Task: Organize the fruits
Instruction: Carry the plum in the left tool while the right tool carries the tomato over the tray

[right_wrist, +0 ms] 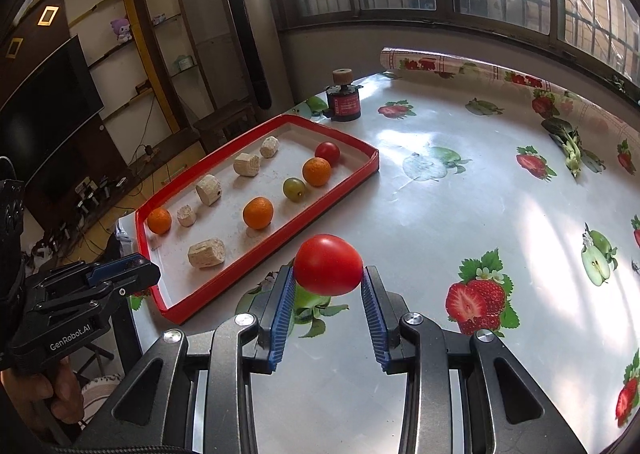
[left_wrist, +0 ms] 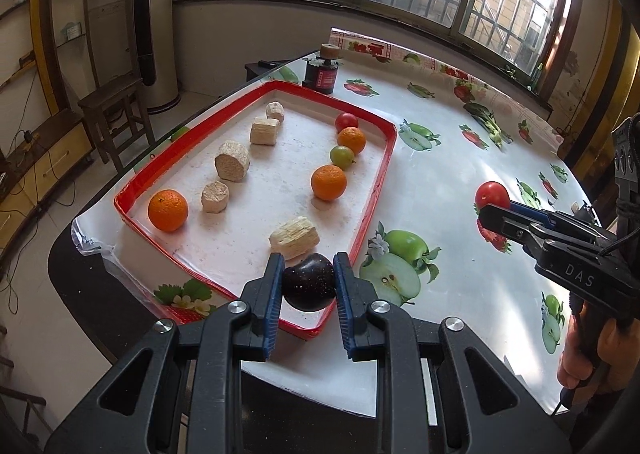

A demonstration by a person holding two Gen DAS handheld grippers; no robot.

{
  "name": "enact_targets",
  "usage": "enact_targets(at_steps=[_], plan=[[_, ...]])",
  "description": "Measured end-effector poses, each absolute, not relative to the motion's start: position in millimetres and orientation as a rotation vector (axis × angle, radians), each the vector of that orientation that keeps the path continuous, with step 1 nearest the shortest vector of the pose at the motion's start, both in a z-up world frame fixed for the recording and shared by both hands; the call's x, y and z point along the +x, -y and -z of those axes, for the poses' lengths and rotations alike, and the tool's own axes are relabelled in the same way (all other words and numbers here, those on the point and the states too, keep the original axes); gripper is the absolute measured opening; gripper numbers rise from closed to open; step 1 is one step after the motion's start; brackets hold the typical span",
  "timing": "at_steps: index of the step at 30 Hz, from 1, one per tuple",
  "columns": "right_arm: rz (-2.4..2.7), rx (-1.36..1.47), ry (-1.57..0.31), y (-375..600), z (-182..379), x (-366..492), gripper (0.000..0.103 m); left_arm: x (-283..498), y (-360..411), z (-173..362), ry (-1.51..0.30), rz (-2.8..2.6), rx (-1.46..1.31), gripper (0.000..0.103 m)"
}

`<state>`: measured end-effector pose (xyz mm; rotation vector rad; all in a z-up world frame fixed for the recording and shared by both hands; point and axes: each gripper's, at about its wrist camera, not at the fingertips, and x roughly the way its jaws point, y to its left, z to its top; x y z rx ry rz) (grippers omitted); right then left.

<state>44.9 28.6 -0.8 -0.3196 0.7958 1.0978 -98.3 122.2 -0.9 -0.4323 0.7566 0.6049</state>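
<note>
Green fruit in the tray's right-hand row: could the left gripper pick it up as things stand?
Probably not yet. The left gripper is shut on a dark plum, so its jaws are occupied. The green fruit itself sits uncovered in the red tray.

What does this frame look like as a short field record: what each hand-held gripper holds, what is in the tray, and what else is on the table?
left hand-held gripper: shut on dark plum, over the tray's near corner
right hand-held gripper: shut on red tomato, over the table outside the tray
red-rimmed tray: three oranges, one green fruit, one small red fruit, five pale wood-like blocks
table: fruit-print cover; dark jar beyond the tray
</note>
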Motion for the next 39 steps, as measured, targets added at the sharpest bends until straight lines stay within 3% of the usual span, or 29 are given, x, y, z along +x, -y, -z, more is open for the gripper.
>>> enact_targets(at_steps=[23, 39], plan=[[-1.159, -0.371, -0.806, -94, 10, 34, 0.035, -109, -182, 12, -0.761, -0.681, -0.485, 0.022], [-1.138, -0.432, -0.85, -171, 37, 66, 0.035, -71, -214, 21, -0.804, -0.669, -0.487, 0.022]])
